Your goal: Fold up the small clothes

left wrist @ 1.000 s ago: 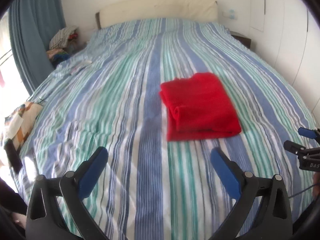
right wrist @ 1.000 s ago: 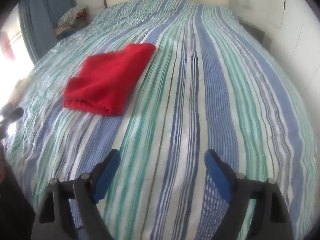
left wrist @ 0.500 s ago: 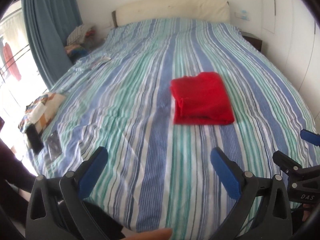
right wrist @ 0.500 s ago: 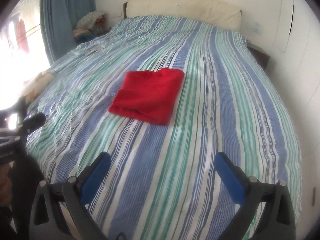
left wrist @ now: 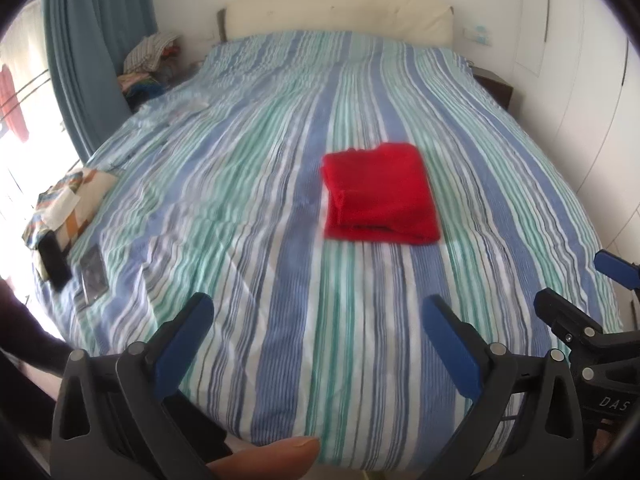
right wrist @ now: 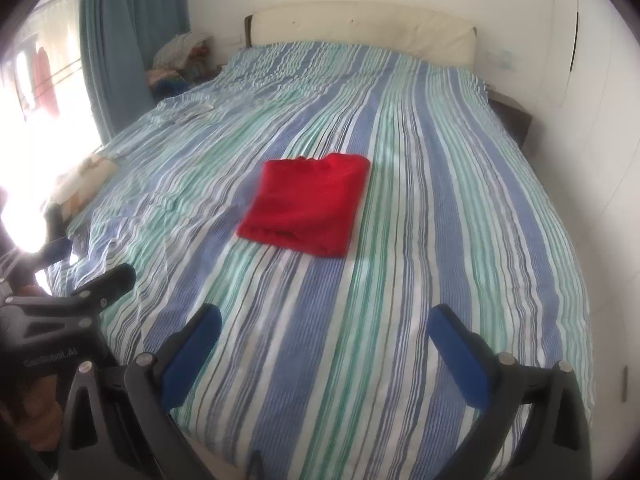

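A red garment (left wrist: 380,194) (right wrist: 308,208) lies folded into a neat rectangle near the middle of the striped bed (left wrist: 248,184) (right wrist: 460,200). My left gripper (left wrist: 318,312) hangs open above the foot of the bed, well short of the garment, with nothing between its blue pads. My right gripper (right wrist: 326,322) is also wide open and empty, back over the bed's near edge. Each gripper shows at the edge of the other's view: the right one (left wrist: 576,320), the left one (right wrist: 96,288).
A patterned cloth (left wrist: 68,200), a dark phone-like object (left wrist: 54,260) and a clear packet (left wrist: 94,272) lie at the bed's left edge. A clothes pile (left wrist: 148,64) sits by the blue curtain (left wrist: 92,40). A nightstand (left wrist: 496,88) and white wardrobe stand at the right. A fingertip (left wrist: 272,458) shows below.
Both grippers have pulled back and risen away from the folded red garment, which now looks smaller and farther off. The right gripper's jaws stand a little wider than a second ago.
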The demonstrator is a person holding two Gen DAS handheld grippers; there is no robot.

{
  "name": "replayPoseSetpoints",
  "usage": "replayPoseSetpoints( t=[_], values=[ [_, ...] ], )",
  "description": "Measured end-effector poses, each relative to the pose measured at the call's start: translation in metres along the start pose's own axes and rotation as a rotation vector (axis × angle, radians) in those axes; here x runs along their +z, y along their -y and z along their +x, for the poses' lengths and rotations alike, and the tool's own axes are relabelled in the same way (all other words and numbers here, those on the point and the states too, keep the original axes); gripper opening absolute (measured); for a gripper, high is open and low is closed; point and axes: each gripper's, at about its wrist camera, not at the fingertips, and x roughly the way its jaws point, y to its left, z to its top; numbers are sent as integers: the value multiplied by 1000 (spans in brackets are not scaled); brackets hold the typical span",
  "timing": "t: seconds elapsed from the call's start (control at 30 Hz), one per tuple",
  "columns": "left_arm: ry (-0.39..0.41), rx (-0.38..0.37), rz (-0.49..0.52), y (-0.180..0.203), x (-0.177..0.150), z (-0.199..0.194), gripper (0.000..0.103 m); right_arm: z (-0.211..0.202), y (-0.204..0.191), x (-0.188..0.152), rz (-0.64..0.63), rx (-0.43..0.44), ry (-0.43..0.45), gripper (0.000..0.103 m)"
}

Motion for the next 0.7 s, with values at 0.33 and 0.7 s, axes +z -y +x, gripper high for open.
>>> replayPoseSetpoints(
  t=[0.33, 0.7],
  values=[
    [9, 17, 39, 8, 4, 2, 102, -3, -4, 6, -13, -43, 16, 102],
    [46, -3, 59, 14, 2, -6, 102, -1, 3, 2, -2, -62, 7, 102]
  ],
)
